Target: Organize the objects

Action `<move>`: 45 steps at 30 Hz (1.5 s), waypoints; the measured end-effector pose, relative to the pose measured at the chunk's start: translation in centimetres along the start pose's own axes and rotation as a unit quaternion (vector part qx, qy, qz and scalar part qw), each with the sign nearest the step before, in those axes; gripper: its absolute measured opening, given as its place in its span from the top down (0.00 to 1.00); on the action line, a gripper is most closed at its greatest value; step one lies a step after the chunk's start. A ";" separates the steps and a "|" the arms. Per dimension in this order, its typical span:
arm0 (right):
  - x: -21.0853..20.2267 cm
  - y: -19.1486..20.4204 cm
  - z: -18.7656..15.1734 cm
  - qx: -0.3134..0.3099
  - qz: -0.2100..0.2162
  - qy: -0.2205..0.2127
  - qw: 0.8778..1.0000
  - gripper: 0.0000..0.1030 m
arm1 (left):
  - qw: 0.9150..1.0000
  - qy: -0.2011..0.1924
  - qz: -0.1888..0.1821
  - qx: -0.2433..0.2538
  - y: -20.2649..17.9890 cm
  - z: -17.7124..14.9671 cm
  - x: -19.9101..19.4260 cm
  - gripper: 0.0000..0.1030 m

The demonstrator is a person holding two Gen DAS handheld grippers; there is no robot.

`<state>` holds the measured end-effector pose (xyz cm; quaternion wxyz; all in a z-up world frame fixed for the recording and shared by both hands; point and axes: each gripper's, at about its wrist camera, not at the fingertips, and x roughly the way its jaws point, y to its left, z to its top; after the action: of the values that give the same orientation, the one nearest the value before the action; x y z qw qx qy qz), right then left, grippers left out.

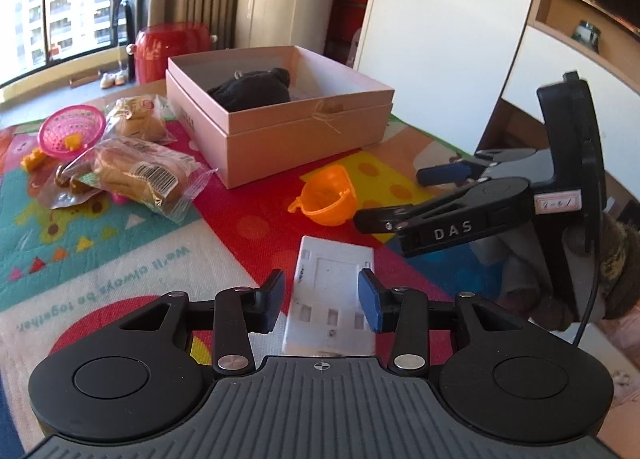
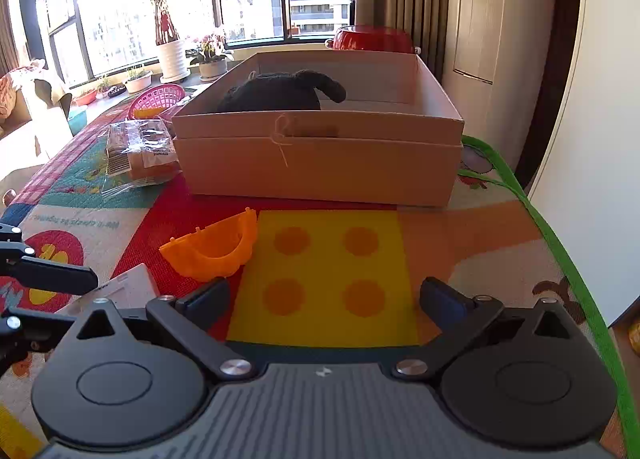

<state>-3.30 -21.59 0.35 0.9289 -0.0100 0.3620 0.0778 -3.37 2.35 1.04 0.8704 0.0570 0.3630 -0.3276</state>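
A white wall-socket plate (image 1: pixel 330 291) lies on the colourful mat between the blue pads of my left gripper (image 1: pixel 323 299). A thin gap shows at the left pad, and the right pad overlaps the plate's edge. In the right wrist view the plate (image 2: pixel 128 287) rests flat beside one of the left gripper's fingers (image 2: pixel 52 271). My right gripper (image 2: pixel 324 295) stands wide open over a yellow square of the mat, holding nothing. It also shows in the left wrist view (image 1: pixel 394 197). An orange toy basket (image 1: pixel 328 199) (image 2: pixel 216 251) lies tipped between the grippers and the pink box (image 1: pixel 304 139) (image 2: pixel 320 167).
A black fabric item (image 1: pixel 256 91) (image 2: pixel 280 93) lies in the box. Wrapped bread packets (image 1: pixel 136 175) (image 2: pixel 140 151) and a pink toy basket (image 1: pixel 72 127) sit left of the box. A red pot (image 1: pixel 172 47) stands behind. The mat's green edge (image 2: pixel 560 243) marks the table's right side.
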 end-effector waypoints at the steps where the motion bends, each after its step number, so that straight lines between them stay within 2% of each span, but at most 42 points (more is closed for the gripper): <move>1: 0.0 0.0 0.0 -0.001 0.001 0.000 1.000 0.00 | 1.000 -0.003 0.001 0.006 -0.2 -0.1 -0.1 0.57; 5: 0.1 0.1 0.0 -0.005 0.000 0.001 1.000 0.00 | 0.999 0.000 0.002 0.038 -1.4 -0.3 -0.2 0.55; 7: 0.1 0.1 0.0 -0.005 0.000 0.001 1.000 0.00 | 0.999 0.003 -0.012 0.041 -1.5 -0.3 -0.2 0.54; 9: 0.1 0.1 0.0 -0.005 0.000 0.001 1.000 0.00 | 0.999 0.005 -0.034 0.015 -0.7 -0.2 -0.2 0.54; 11: 0.1 0.1 0.0 -0.004 0.000 0.000 1.000 0.00 | 0.999 -0.005 -0.034 -0.017 0.5 -0.1 -0.6 0.54; 13: 0.1 0.0 0.0 -0.004 0.001 0.000 1.000 0.00 | 0.998 -0.022 -0.008 -0.053 2.1 0.2 -1.4 0.55; 14: 0.1 0.0 0.0 -0.004 0.001 0.000 1.000 0.00 | 0.997 -0.026 0.025 -0.068 2.8 0.3 -1.6 0.56; 16: 0.2 0.1 0.0 -0.005 0.000 0.000 1.000 0.00 | 0.994 -0.017 0.089 -0.058 3.2 0.4 -1.3 0.56; 17: 0.1 0.1 0.0 -0.006 -0.001 0.000 1.000 0.00 | 0.994 -0.005 0.100 -0.055 3.3 0.5 -0.9 0.56; 19: 0.2 0.1 -0.1 -0.006 -0.001 0.000 1.000 0.00 | 0.995 0.019 0.061 -0.076 3.6 0.2 0.0 0.52; 21: 0.1 0.0 -0.1 -0.005 0.000 0.000 1.000 0.00 | 0.996 0.009 0.043 -0.078 3.4 0.1 0.1 0.36; 23: 0.1 0.0 -0.1 -0.004 0.001 -0.001 1.000 0.00 | 0.995 0.003 0.020 -0.101 4.0 0.1 0.1 0.34; 25: 0.1 0.0 0.0 -0.003 0.002 -0.001 1.000 0.00 | 0.991 -0.003 -0.014 -0.132 4.7 0.2 -0.1 0.39; 26: 0.1 -0.1 -0.1 -0.002 0.003 -0.002 1.000 0.00 | 0.991 -0.010 -0.026 -0.133 4.5 0.2 -0.4 0.40; 28: 0.0 -0.3 -0.1 0.005 0.008 -0.004 1.000 0.00 | 0.995 -0.025 -0.028 -0.094 2.8 0.4 -1.2 0.40; 31: -0.1 -0.8 0.0 0.017 0.018 -0.006 1.000 0.00 | 1.000 -0.017 -0.003 0.009 -1.6 0.5 -1.1 0.39; 33: -0.3 -1.2 0.2 0.032 0.019 -0.006 0.999 0.00 | 0.998 -0.003 0.024 0.063 -4.1 0.3 -0.1 0.38; 36: -1.2 -1.9 0.5 0.047 0.021 -0.018 0.999 0.00 | 0.992 0.013 0.068 0.104 -5.9 -0.2 1.6 0.38; 38: -2.0 -1.6 0.9 0.028 0.014 -0.029 0.999 0.00 | 0.990 0.018 0.088 0.104 -6.1 -0.6 2.3 0.37; 40: -2.5 -0.8 1.2 -0.007 0.015 -0.035 0.999 0.00 | 0.993 0.009 0.085 0.082 -5.7 -0.8 2.1 0.37; 42: -2.4 0.3 1.7 -0.041 0.035 -0.025 0.998 0.00 | 0.994 0.004 0.086 0.061 -5.3 -0.9 1.8 0.49; 45: -1.3 2.2 2.3 -0.075 0.061 -0.009 0.995 0.00 | 0.994 0.016 0.108 0.026 -4.6 -1.2 0.6 0.49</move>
<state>-3.06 -19.45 2.97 0.9224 -0.0566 0.3464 0.1614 -6.60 -1.17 0.34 0.8930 0.1241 0.3599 -0.2402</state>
